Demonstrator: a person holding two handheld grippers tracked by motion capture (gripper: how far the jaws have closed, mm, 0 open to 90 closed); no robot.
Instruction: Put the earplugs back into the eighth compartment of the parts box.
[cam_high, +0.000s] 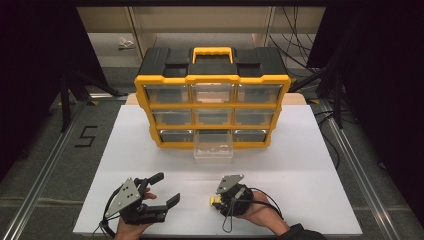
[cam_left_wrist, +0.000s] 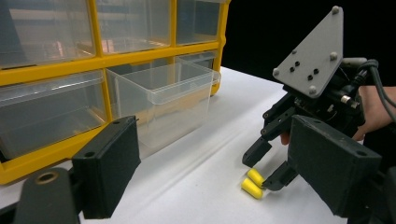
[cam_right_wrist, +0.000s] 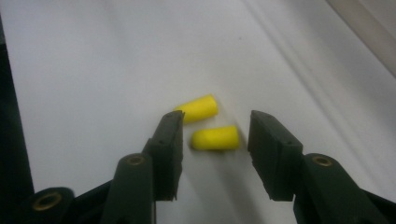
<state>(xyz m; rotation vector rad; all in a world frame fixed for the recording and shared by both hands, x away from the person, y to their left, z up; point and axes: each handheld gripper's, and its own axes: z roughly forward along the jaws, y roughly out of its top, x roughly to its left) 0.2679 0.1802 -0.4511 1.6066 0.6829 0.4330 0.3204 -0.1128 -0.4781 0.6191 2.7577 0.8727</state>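
Note:
Two yellow foam earplugs lie side by side on the white table (cam_high: 300, 165). In the right gripper view the nearer earplug (cam_right_wrist: 215, 138) sits between my right gripper's (cam_right_wrist: 215, 123) jaws with a gap on each side, and the farther earplug (cam_right_wrist: 198, 108) lies just past the left jaw's tip. The left gripper view shows the right gripper (cam_left_wrist: 264, 170) pointing down over both earplugs (cam_left_wrist: 253, 187). In the high view the right gripper (cam_high: 216, 200) is at front centre. My left gripper (cam_high: 167, 187) rests open at the front left, with nothing between its jaws.
A yellow and black drawer cabinet (cam_high: 212, 80) with clear drawers stands at the back of the table. Its bottom middle drawer (cam_high: 213, 147) is pulled out and looks empty. Dark curtains and cables surround the table.

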